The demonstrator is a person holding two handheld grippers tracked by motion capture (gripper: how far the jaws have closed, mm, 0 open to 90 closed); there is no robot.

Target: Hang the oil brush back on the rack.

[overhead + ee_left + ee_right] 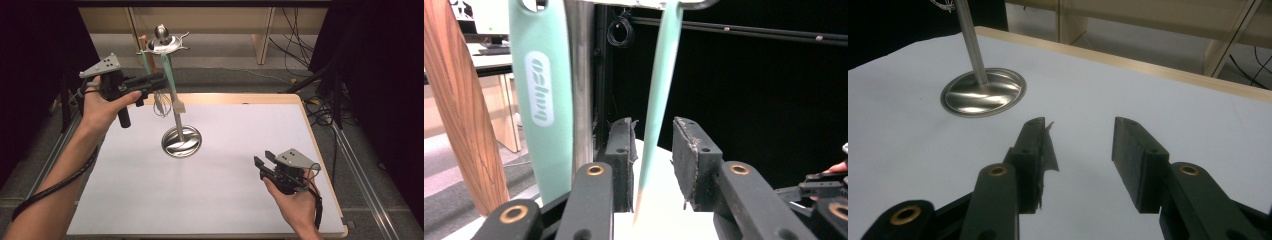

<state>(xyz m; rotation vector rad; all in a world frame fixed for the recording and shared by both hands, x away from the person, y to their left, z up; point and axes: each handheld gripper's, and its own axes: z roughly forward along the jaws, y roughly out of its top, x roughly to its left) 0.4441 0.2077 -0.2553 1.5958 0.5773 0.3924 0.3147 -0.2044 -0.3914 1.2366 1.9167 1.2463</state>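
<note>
Hanging from the rack point(167, 44) near the desk's point(225, 210) far edge, the mint spatula point(659, 95) sits between the left tool's point(651, 160) parted pads, not squeezed. It looks light, stiff and smooth; hold its handle. The right tool point(264, 161) gapes empty by the near right corner, with lots of room.

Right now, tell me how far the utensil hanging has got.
Done: a mint-green utensil, a whisk and a wooden-handled tool hang on the stand. In hand: the left gripper sits around the mint-green handle, pads apart from it. Left: pull that gripper away. The right gripper waits open and empty.
</note>
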